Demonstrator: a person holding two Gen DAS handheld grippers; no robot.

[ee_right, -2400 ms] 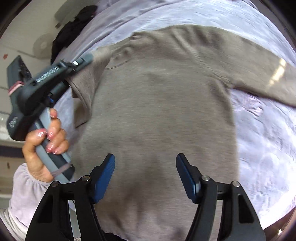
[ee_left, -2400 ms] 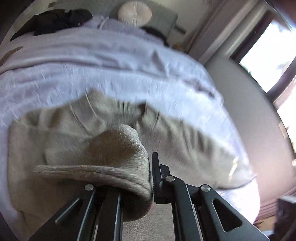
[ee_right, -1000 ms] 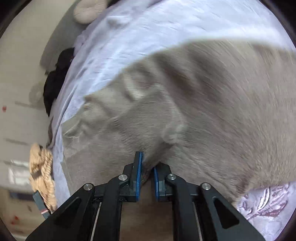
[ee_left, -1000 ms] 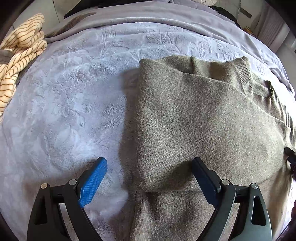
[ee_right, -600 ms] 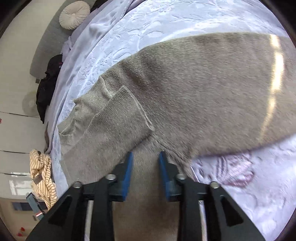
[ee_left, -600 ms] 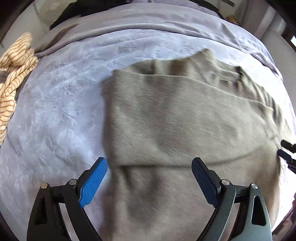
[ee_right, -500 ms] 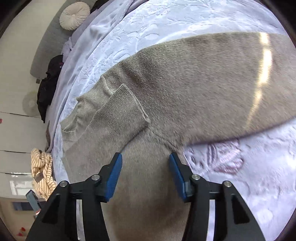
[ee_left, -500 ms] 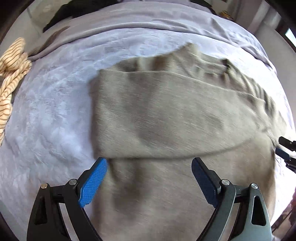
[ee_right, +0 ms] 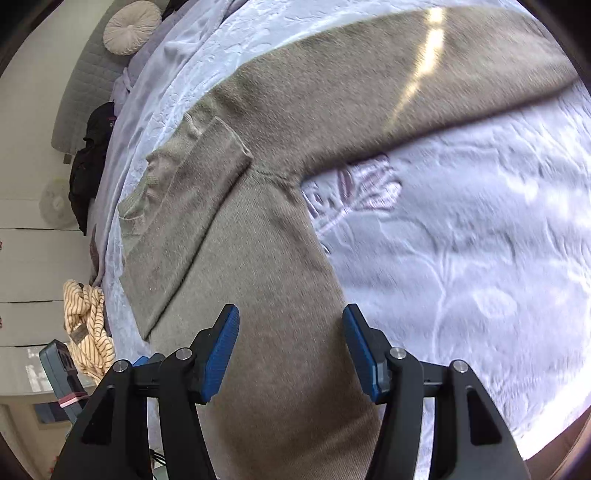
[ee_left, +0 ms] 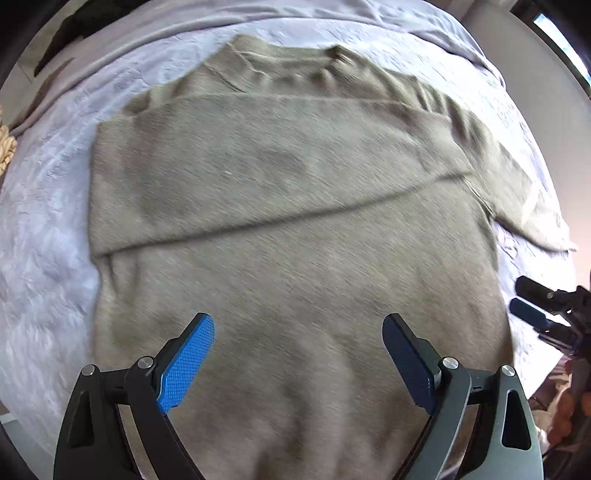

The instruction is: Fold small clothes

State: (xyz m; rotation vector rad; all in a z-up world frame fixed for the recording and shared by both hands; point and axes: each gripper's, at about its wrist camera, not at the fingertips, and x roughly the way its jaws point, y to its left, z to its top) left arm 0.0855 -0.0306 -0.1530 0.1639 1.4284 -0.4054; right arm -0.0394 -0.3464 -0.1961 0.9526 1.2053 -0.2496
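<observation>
Both tongs point steeply down at one sweater [ee_left: 295,229] lying flat on the bed [ee_left: 40,229].

Left tongs [ee_left: 298,363]: jaws spread wide, nothing between the pads; they hang over the sweater's lower body.

Right tongs [ee_right: 291,352]: jaws partly apart and opening, gripping nothing; the sweater's side edge lies below the gap, untouched by the pads.

Sweater: one, grey-beige. One sleeve is folded across the chest, its cuff [ee_right: 232,142] at 10 o'clock of the right tongs. The other sleeve [ee_right: 424,77] lies straight, running toward 1 o'clock in the right view.

Count: two tongs, one sweater, one striped garment [ee_right: 86,325], one dark garment [ee_right: 90,162], one round cushion [ee_right: 131,27].

View differences:
- Left view: shows the sweater's neckline [ee_left: 288,70] at 12 o'clock and the right tongs [ee_left: 535,310] at 3 o'clock, with part of the hand [ee_left: 569,413] holding them.
- Right view: shows the cushion at 11 o'clock, the embossed leaf pattern [ee_right: 354,192] on the bed cover, and the striped garment in full at 9 o'clock; the left view catches only its edge.
</observation>
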